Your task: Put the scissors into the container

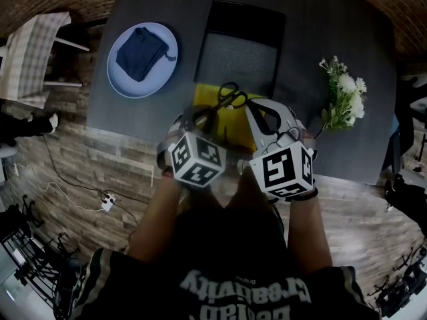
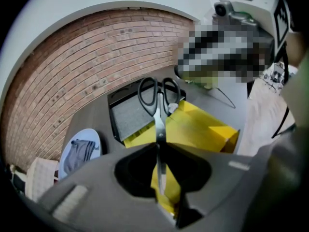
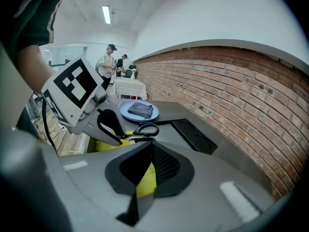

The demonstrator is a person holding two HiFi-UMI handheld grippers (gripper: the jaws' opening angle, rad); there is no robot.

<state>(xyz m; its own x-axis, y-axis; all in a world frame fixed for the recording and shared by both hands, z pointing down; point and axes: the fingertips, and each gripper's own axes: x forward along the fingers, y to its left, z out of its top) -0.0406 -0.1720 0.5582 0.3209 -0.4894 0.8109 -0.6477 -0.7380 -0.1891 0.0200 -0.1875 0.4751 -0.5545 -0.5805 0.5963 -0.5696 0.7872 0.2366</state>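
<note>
Black-handled scissors, blades shut, apparently just above the yellow container.

- The head view looks steeply down from above onto the dark table. The person's arms and both marker cubes are close under the lens, with the left gripper at left and the right gripper at right.
- The left gripper view sits just behind its own jaws and faces the far brick wall. It is very near the scissors and the yellow container.
- The right gripper view sits just behind its own jaws and faces far-left along the table, toward the blue plate.
- All three views share the scissors, yellow container, black tray and blue plate.
</note>
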